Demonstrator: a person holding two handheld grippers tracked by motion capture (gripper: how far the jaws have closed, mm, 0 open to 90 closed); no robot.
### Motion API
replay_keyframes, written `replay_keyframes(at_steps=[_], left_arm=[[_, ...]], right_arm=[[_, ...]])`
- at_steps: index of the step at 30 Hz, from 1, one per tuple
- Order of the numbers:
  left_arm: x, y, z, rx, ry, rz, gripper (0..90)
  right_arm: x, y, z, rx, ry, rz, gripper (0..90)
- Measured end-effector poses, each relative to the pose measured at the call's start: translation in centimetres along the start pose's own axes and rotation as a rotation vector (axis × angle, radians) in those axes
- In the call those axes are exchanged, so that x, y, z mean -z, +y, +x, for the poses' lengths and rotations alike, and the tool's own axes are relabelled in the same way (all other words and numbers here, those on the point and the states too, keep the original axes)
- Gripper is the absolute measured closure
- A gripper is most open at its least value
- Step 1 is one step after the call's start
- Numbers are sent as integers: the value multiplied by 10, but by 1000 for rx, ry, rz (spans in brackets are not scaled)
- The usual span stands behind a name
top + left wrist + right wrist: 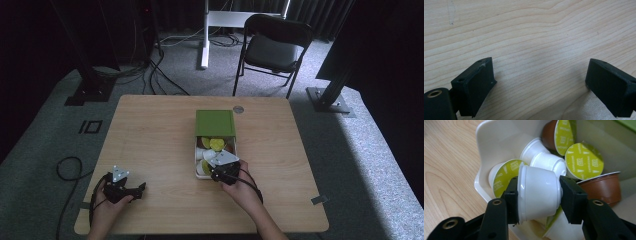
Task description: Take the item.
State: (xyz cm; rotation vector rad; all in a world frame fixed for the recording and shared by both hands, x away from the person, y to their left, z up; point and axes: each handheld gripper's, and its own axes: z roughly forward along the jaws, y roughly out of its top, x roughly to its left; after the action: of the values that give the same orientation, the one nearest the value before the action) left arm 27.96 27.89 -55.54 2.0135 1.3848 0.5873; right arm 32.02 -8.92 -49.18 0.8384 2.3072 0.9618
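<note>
A: What step is the person working on?

B: Picking a coffee capsule out of the white tray [482, 150]. The right gripper [537, 195] is clamping a white capsule [537, 192] by its sides, one pad on each side, with the capsule lying on its side just above the others, at the tray's near end.

A: And the left gripper [131, 190]?

B: It is resting on the table [150, 145], well to the left of the tray, jaws standing wide with bare wood between them.

A: What is the next move calling for?

B: I'd judge a straight lift clear of the tray, keeping the squeeze steady; the shell is smooth and tapered, so it could be slipping toward its narrow end.

A: How is the capsule looking?

B: Glossy white plastic, cup-shaped, with a ridged rim at its wide end. Its neighbours in the tray are showing green foil lids [584, 161] printed "cappuccino", and a brown capsule [602, 188] is lying just right of it. A green sleeve [215, 123] is covering the tray's far end.
</note>
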Motion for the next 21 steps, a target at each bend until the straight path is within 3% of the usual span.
replay_keyframes(at_steps=[5, 13, 21], left_arm=[[0, 0, 0, 0, 0, 0, 95], [0, 0, 0, 1, 0, -1, 95], [0, 0, 0, 1, 1, -2, 95]], right_arm=[[6, 2, -4, -35, 11, -26, 553], [16, 7, -6, -38, 17, -77, 555], [23, 11, -12, -80, 16, -139, 555]])
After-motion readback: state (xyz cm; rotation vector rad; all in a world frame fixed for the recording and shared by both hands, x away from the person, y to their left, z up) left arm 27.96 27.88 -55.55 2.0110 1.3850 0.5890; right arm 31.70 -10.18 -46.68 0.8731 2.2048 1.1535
